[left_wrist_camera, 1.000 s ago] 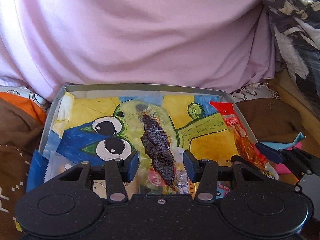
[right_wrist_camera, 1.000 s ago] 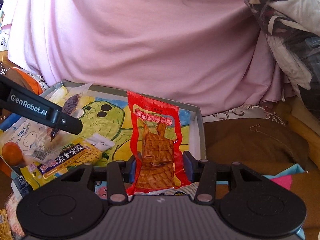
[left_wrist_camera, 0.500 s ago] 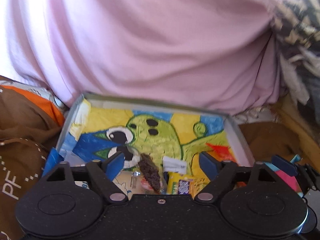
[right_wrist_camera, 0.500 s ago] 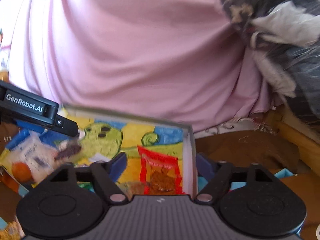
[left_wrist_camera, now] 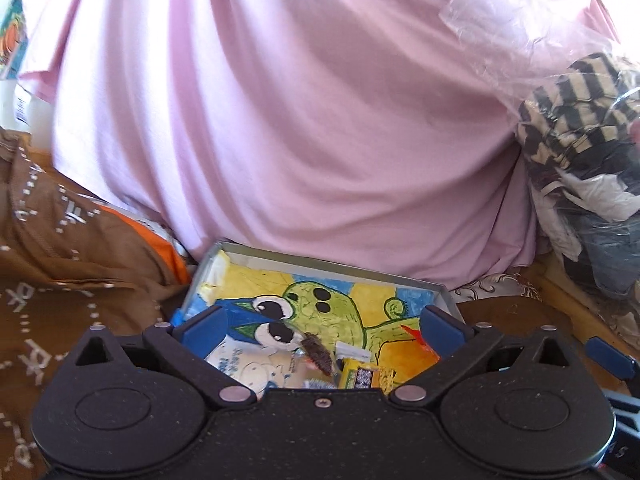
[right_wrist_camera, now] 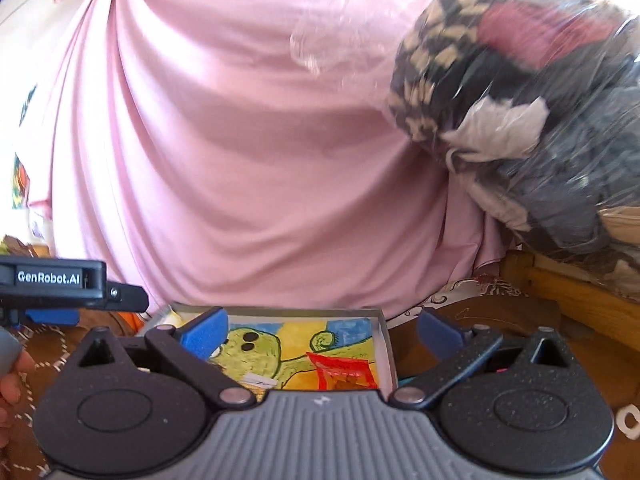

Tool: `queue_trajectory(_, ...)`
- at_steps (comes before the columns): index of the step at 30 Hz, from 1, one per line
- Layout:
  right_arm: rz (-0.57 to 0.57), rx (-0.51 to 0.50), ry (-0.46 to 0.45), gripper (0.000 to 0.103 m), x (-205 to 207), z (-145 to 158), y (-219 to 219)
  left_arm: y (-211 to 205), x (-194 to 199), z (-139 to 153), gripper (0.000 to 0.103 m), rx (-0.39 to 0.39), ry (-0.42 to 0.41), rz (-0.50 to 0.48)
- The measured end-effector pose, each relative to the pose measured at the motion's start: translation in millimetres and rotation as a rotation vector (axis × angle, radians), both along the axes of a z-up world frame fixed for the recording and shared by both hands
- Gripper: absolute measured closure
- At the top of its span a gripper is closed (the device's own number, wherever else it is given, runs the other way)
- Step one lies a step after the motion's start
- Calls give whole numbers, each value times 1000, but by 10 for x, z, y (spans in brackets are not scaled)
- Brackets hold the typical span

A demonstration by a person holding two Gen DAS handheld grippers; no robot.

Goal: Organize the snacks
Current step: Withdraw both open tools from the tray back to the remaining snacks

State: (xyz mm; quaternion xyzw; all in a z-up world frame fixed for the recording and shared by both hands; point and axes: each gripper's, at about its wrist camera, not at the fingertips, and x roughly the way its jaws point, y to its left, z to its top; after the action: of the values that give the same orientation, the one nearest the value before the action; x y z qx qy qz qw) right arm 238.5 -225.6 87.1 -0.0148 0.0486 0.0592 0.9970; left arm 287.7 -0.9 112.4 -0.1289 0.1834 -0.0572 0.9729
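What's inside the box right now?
The box holds a red packet, a dark jerky strip, a white packet and a yellow one. Its near end is hidden behind the grippers.

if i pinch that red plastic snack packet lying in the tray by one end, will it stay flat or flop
The red plastic snack packet is thin film, so it would probably droop. The flat brown piece inside may stiffen its middle somewhat. It looks light, and its glossy wrap could slip on the painted cardboard tray.

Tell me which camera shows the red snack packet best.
The right wrist view: the red snack packet lies in plain sight against the tray's right wall. The left wrist view catches only a red corner beside its claw's finger.
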Motion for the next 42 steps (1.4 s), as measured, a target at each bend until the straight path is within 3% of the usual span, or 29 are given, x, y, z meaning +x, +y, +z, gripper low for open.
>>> queue_trajectory(7, 36, 32, -35, 0, -498, 15, 49, 127, -466, 30, 1, 46, -12, 33)
queue_trajectory(18, 81, 5, -39, 0, -1169, -196, 147, 347, -1104, -217, 1, 118, -29, 80)
queue_trajectory(30, 41, -13, 154, 0, -1421, -609, 181, 555, -1547, -711, 1, 137, 49, 75)
queue_trajectory(36, 15, -67, 318, 0, -1364, -866, 315, 609, -1563, -979, 1, 105, 153, 50)
queue_trajectory(42, 20, -110, 399, 0, -1317, -997, 429, 557, -1527, -1126, 1, 138, 210, 10)
